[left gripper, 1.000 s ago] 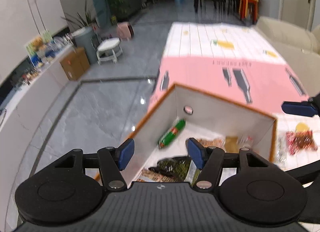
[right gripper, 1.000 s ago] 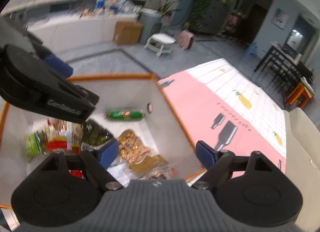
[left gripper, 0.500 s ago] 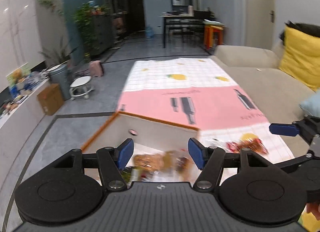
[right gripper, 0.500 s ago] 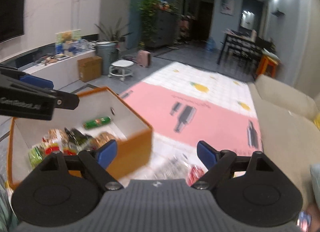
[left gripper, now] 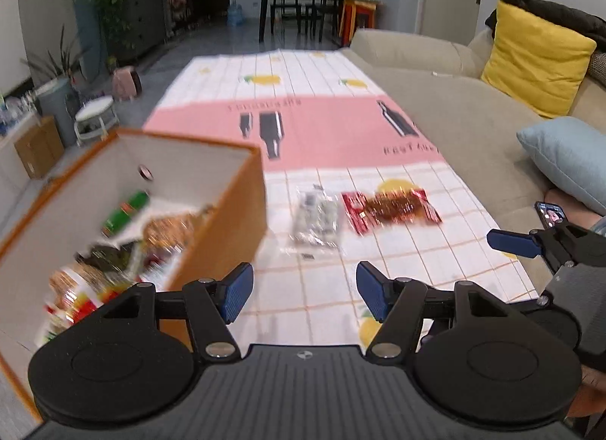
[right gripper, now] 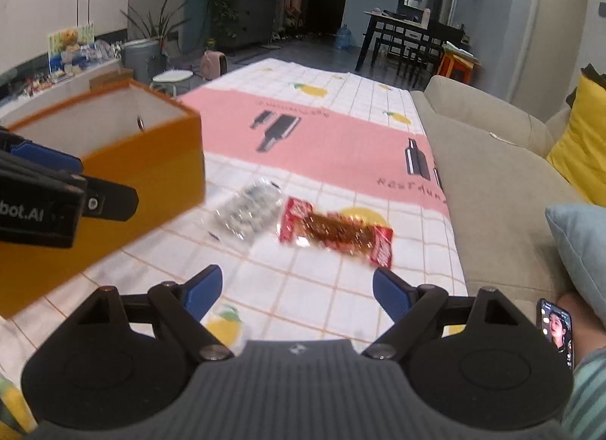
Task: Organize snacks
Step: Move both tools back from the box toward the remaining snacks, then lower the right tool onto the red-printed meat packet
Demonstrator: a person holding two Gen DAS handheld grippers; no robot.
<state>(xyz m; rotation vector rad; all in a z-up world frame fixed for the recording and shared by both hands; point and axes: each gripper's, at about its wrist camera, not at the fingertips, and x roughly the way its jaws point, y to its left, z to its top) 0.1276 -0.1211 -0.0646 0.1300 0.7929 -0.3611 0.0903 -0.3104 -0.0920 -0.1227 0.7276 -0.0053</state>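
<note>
Although both grippers hang over the cloth [left gripper: 314,288] with their jaws wide and nothing between them, two snacks remain outside the box [left gripper: 242,212]: a clear packet [left gripper: 316,218] and a red packet [left gripper: 390,209], lying side by side just right of the box's orange wall. The left gripper [left gripper: 301,290] points at the bare cloth short of the clear packet; the right gripper [right gripper: 297,288] sits nearer the red packet [right gripper: 337,231], whose near corner lies just ahead of its right finger. The box already holds a green tube [left gripper: 125,212] and several bags, blurred in the left view.

The main risk, as I judge it, is the flat packets. Both lie thin against the cloth, so fingers coming down at a slant may skate over the film, or pinch the cloth with it and drag the cloth and the box. The clear packet looks slippery and crinkled; a grip on one edge could let it fold and slide out on the way to the box. The packets almost touch, so a wide-open approach to one may shove the other. The grippers are also close together, and reaching for neighbouring packets at once could knock them into each other. A phone [right gripper: 555,330] rests by the sofa [right gripper: 492,159] edge, near the right gripper's side.
</note>
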